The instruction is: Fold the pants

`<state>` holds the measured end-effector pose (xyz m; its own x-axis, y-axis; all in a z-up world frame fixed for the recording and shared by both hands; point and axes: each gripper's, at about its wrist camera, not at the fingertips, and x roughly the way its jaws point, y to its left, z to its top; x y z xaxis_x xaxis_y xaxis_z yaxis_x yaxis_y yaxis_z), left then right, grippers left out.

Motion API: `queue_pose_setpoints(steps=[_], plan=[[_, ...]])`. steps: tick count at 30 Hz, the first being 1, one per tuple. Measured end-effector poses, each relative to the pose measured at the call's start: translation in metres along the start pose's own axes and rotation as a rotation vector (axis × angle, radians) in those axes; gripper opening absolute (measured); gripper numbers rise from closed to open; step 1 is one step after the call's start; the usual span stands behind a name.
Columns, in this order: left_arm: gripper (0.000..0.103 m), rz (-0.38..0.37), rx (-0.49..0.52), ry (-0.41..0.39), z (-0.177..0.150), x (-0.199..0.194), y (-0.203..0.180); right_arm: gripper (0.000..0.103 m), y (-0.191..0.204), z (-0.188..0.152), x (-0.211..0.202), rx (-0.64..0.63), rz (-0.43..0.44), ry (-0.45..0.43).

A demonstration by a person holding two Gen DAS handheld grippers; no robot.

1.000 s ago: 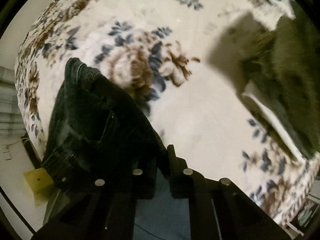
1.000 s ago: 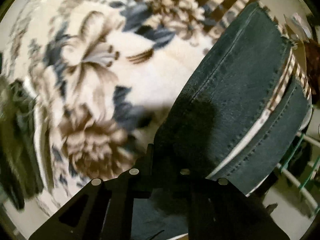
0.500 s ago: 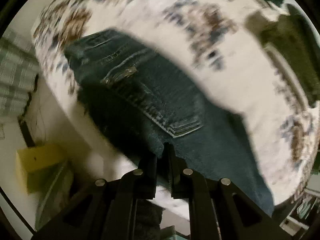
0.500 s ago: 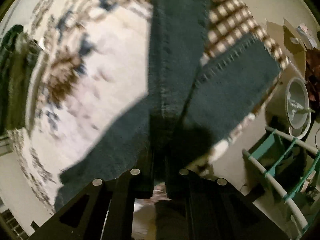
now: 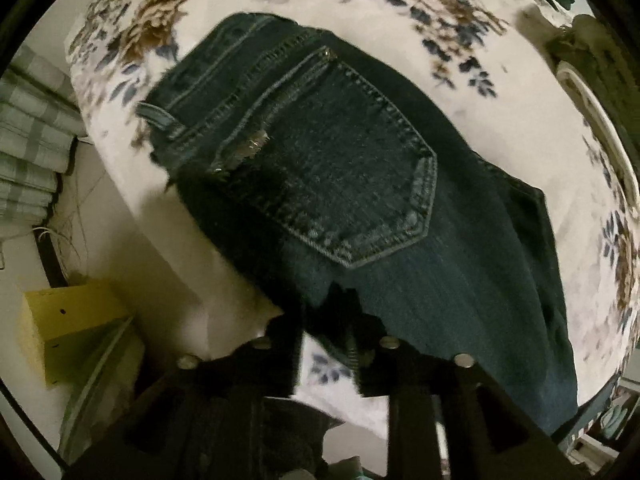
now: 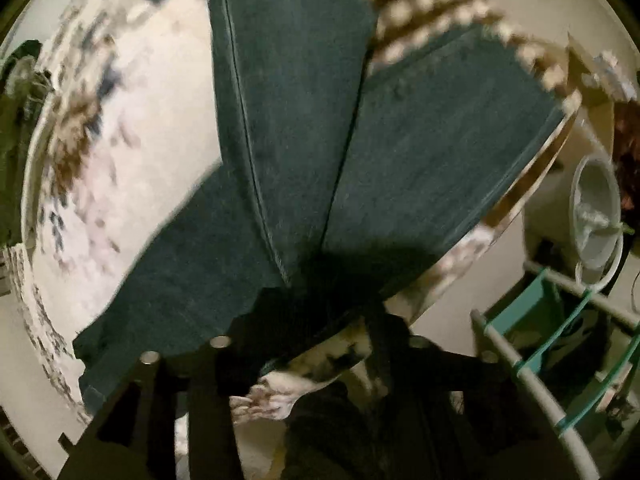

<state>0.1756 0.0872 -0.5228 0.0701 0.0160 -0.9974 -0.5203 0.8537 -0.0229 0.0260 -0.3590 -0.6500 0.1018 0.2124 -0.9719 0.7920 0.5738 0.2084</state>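
Observation:
Dark blue jeans (image 5: 360, 184) lie flat on a floral bedspread (image 5: 500, 92), back pocket up, with the waist toward the bed's left edge. My left gripper (image 5: 332, 320) points down at the near edge of the seat. Its jaws are opening, and a bit of denim hem sits loosely between the fingers (image 5: 370, 320). In the right wrist view the two legs (image 6: 432, 148) fan out in a V across the bedspread (image 6: 132, 128). My right gripper (image 6: 312, 320) hangs over their shadowed junction. Its jaws are opening wide, with denim below them and no pad pressing on it.
A yellow box (image 5: 68, 320) and stacked plaid fabric (image 5: 28, 140) lie on the floor left of the bed. A dark green garment (image 5: 592, 48) lies on the bed's far right. Beyond the bed edge are a white bucket (image 6: 596, 216) and a green-and-white rack (image 6: 560, 340).
Both grippers carried the jeans across the bed and laid them flat near its edge. Both sets of jaws, shut on denim before, have now parted.

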Motion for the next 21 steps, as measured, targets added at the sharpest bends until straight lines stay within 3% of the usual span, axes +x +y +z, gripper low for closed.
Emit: queue_pose_setpoints(steps=[2,5,9,16,17,18,20,21], plan=[[0.046,-0.003,0.019,-0.014,-0.003,-0.008,-0.007,0.062,0.004,0.008,-0.016,-0.029,-0.006,-0.056],[0.065,0.026,0.092,-0.058,-0.007,-0.014,-0.034,0.076,0.027,0.031,-0.028,-0.101,-0.031,-0.123],[0.066,0.037,0.190,-0.069,-0.017,-0.008,-0.069,0.086,0.064,0.085,-0.020,-0.168,-0.113,-0.202],[0.066,0.068,0.325,-0.081,-0.044,0.005,-0.125,0.084,0.085,0.151,0.012,-0.174,-0.259,-0.183],[0.066,0.073,0.339,-0.075,-0.048,0.008,-0.132,0.069,0.079,0.154,0.010,-0.165,-0.256,-0.183],[0.066,0.071,0.345,-0.073,-0.050,0.007,-0.136,0.041,0.073,0.153,0.007,-0.161,-0.245,-0.187],[0.066,0.069,0.362,-0.069,-0.057,0.006,-0.145,0.008,0.050,0.146,-0.011,-0.150,-0.222,-0.219],[0.066,0.070,0.370,-0.067,-0.061,0.006,-0.147,0.008,0.038,0.141,-0.022,-0.130,-0.214,-0.245]])
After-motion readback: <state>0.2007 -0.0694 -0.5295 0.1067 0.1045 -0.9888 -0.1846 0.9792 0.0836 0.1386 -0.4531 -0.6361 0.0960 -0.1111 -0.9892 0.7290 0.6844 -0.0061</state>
